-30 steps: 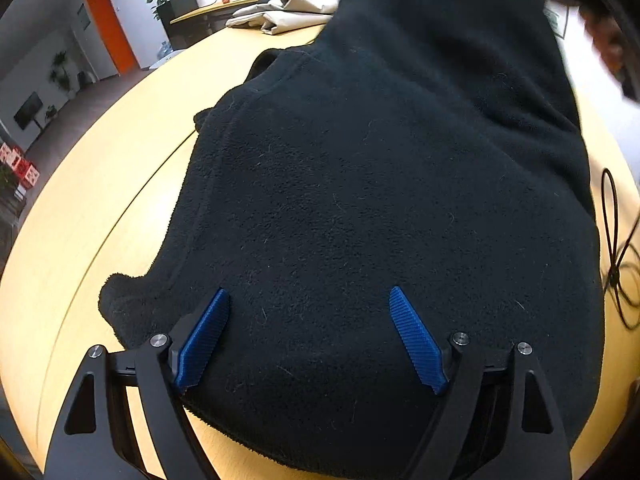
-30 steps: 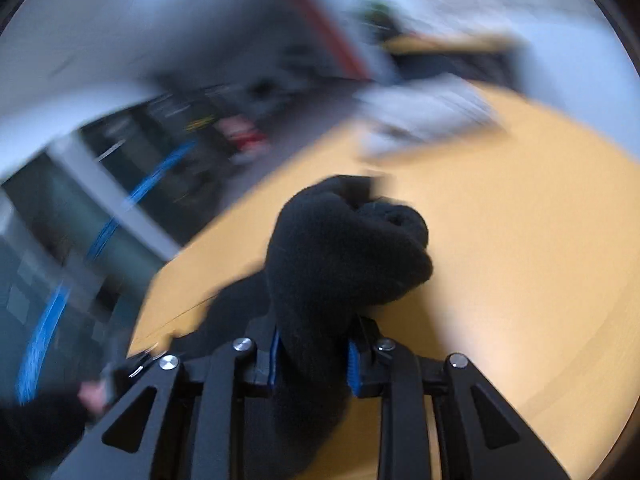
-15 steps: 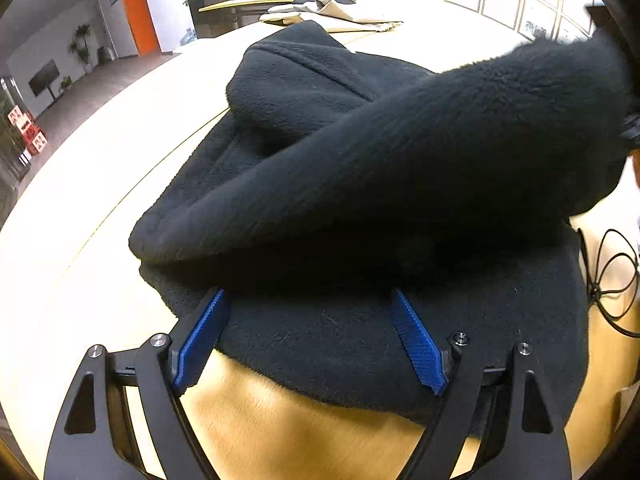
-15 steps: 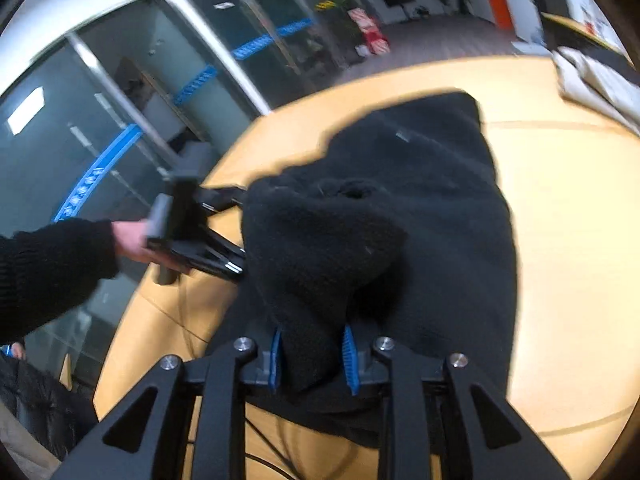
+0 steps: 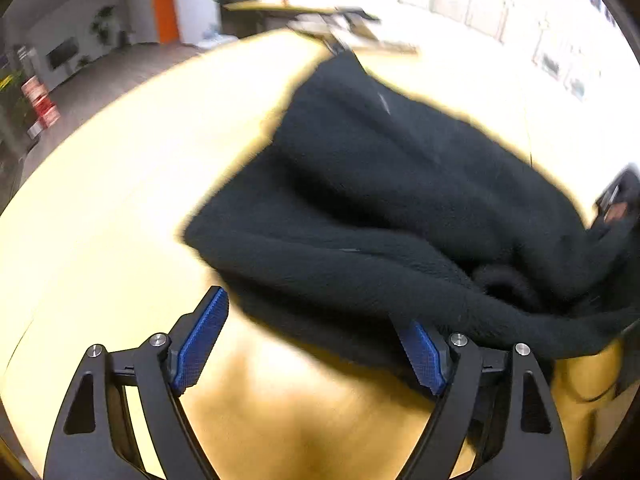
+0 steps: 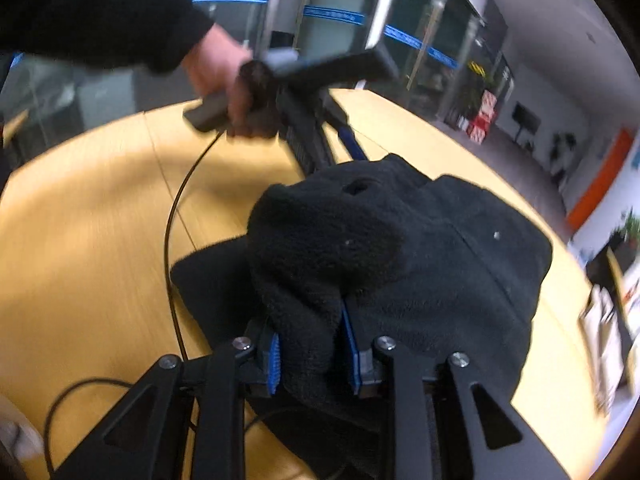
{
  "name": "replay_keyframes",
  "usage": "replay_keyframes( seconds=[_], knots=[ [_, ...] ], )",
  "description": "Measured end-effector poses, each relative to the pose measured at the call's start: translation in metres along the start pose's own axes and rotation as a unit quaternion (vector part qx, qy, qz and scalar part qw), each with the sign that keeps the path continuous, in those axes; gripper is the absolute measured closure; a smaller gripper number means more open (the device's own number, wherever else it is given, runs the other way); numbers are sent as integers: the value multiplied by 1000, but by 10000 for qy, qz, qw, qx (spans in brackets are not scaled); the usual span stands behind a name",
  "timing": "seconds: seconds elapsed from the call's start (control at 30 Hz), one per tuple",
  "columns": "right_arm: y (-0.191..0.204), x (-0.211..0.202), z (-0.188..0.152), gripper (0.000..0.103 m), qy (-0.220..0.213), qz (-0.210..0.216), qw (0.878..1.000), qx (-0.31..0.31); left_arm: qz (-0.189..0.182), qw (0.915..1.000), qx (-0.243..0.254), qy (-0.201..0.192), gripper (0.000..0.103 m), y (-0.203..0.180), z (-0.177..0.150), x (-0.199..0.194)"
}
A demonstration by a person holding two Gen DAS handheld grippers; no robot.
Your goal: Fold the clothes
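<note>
A black fleece garment [image 5: 400,200] lies on the wooden table [image 5: 100,200], partly folded over itself. My left gripper [image 5: 312,344] is open and empty, hovering just before the garment's near edge. My right gripper [image 6: 312,356] is shut on a bunched fold of the black fleece [image 6: 320,248] and holds it over the rest of the garment. The left gripper [image 6: 320,136] also shows in the right wrist view, held by a hand beyond the garment.
A black cable [image 6: 172,240] trails over the table left of the garment. Folded light clothes [image 5: 344,28] lie on a far table. Bare wood [image 6: 80,220] shows around the garment.
My right gripper has carried the held fleece across and down over the garment. My left gripper has drawn back off the garment and now sits over bare table.
</note>
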State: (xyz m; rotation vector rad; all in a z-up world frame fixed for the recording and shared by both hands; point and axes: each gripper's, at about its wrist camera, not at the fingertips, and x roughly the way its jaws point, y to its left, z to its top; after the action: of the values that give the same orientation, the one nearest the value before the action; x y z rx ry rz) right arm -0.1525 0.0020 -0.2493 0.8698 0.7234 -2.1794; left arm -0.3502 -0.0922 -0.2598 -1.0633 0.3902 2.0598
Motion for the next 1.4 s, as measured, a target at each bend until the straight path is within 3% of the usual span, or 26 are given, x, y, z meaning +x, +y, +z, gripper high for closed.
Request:
replay_keyframes(
  seconds=[0.13,0.2,0.27,0.33,0.4,0.43,0.47,0.57,0.63,0.67,0.73,0.8,0.9,1.0,1.07,1.13,1.2,1.27,1.4],
  knots=[
    [26,7,-12,75,0,-186,9975,-675,-325,9892,-900,-1106,18,6,39,-52],
    [33,11,-16,73,-2,-288,9945,-1005,-523,9890,-529,-1279,14,-21,55,-50],
    [33,10,-19,69,-3,-289,9935,-1104,-672,9904,143,-1199,14,-55,68,-28],
    [31,7,-20,55,-3,-245,9934,-1117,-674,9941,453,-722,14,-72,64,15],
    [22,-5,-24,45,-48,47,9963,-852,-626,9970,440,-118,16,-64,40,63],
    [16,-11,-27,42,-67,223,9974,-679,-607,9974,389,58,16,-51,22,79],
    [6,-18,-30,42,-68,460,9980,-421,-622,9976,298,82,16,-63,19,84],
    [-43,-52,-45,39,-175,880,9944,552,-535,9982,245,-100,15,-83,6,83],
    [-91,-70,-52,35,-424,1011,9851,1324,-450,9985,310,-92,15,-102,9,79],
    [-116,-73,-53,32,-545,1149,9782,1642,-401,9986,327,-75,15,-111,3,57],
    [-152,-50,-51,30,-561,1434,9708,1837,-248,9991,348,-51,15,-122,5,48],
    [-187,-25,-50,30,-554,1716,9633,1988,-86,9992,367,-94,21,-139,1,13],
    [-193,44,-62,28,258,2104,9582,1922,27,9989,268,-394,29,-160,0,-35],
    [-192,51,-77,25,253,2178,9559,1952,-23,9934,476,-1040,28,-187,-1,-104],
    [-191,52,-86,25,194,2211,9545,1992,-219,9896,692,-1242,27,-210,-5,-126],
    [-188,48,-92,25,206,2220,9543,1988,-464,9875,856,-1241,27,-229,-12,-127],
    [-190,45,-98,25,209,2336,9496,2078,-559,9904,838,-949,27,-234,-24,-106],
    [-193,44,-104,25,177,2420,9446,2213,-551,9951,614,-550,27,-224,-45,-81],
    [-204,46,-106,25,116,2681,9318,2443,-620,9973,108,-384,25,-199,-80,-57]
  ],
)
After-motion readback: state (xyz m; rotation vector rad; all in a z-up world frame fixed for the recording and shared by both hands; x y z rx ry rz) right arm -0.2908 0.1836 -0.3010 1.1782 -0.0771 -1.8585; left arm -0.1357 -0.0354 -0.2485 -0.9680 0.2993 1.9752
